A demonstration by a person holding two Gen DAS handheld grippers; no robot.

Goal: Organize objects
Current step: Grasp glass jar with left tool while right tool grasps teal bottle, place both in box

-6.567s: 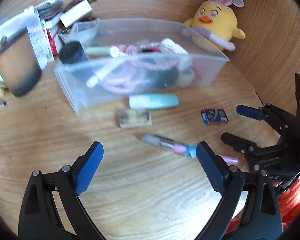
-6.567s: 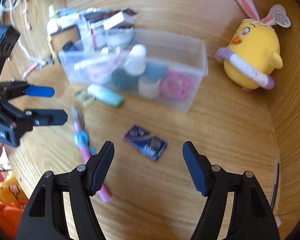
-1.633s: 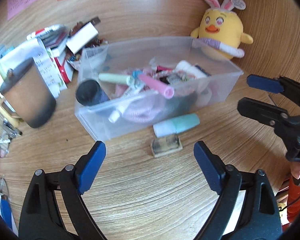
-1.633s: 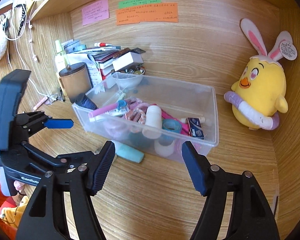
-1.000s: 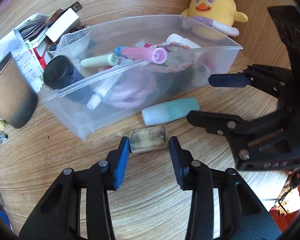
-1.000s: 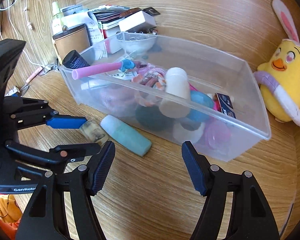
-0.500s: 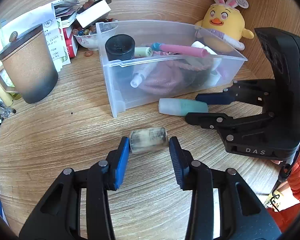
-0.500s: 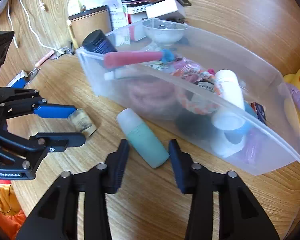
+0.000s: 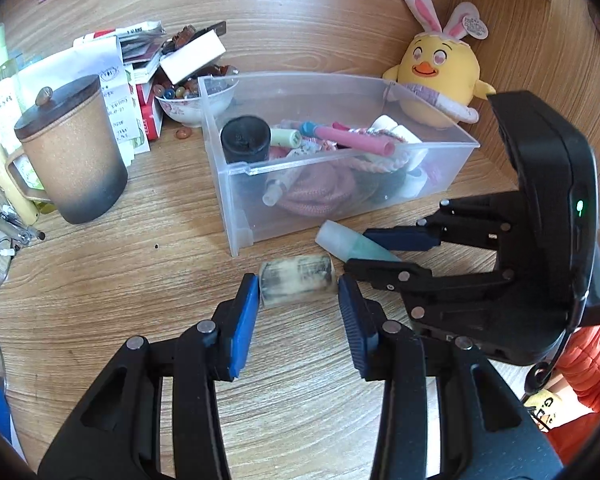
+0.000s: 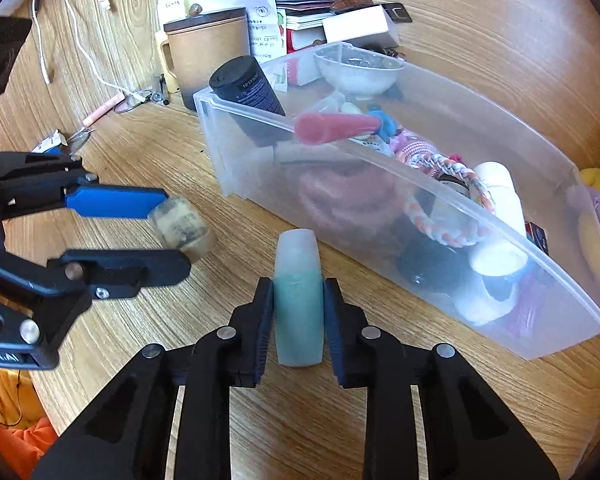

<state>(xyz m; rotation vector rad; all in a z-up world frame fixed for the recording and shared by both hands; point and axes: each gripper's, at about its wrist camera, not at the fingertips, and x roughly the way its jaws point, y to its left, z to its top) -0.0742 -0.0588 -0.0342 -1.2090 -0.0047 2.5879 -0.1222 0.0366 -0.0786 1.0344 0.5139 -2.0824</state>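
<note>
A clear plastic bin on the wooden desk holds a black jar, a pink tube, rope and other small items. My left gripper is shut on a small beige cylinder, held just above the desk in front of the bin. My right gripper is shut on a teal bottle that lies next to the bin's front wall.
A brown lidded mug stands left of the bin, with stacked papers and boxes behind it and a small bowl. A yellow chick plush sits at the back right. Glasses and a cable lie at the left.
My left gripper has lifted the beige cylinder slightly and stayed shut on it. My right gripper has closed onto the teal bottle, which it straddled half a second ago.
</note>
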